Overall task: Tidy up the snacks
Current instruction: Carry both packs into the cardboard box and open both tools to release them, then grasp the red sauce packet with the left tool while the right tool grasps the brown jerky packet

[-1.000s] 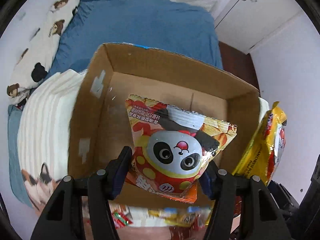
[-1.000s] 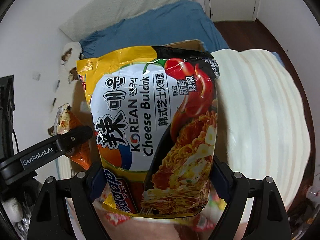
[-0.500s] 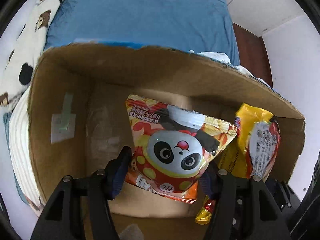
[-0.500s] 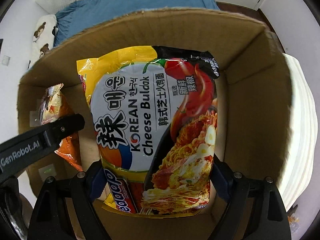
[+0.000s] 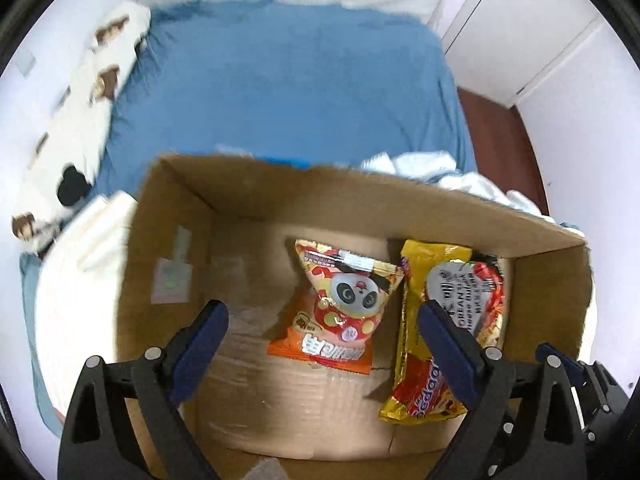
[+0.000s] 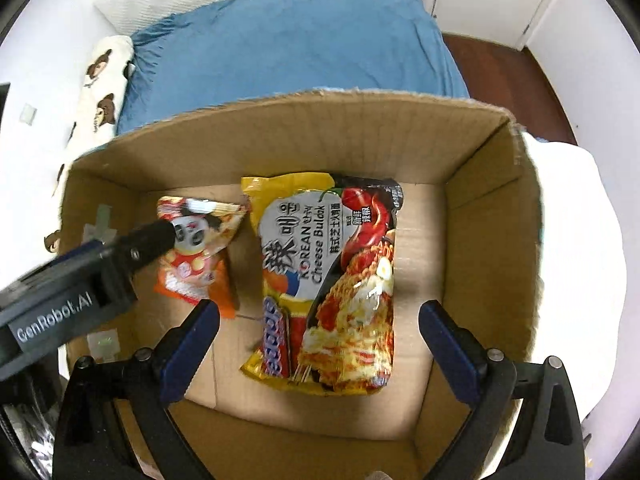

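An open cardboard box sits on the bed. On its floor lies an orange panda snack bag, and to its right a yellow and black Korean cheese noodle pack. My left gripper hovers over the box, jaws opening wide, with the panda bag lying loose below them. My right gripper also hangs above the box, jaws opening, the noodle pack free on the floor beneath. The left gripper's dark body crosses the right wrist view at left and covers part of the panda bag.
A blue bedsheet lies behind the box, with a bear-print pillow at left and a white striped blanket beside the box. White cupboard doors and a dark wood floor are at right.
Both grippers let go: the panda bag and the noodle pack dropped from the jaws onto the box floor. Both grippers now stand wide open above them.
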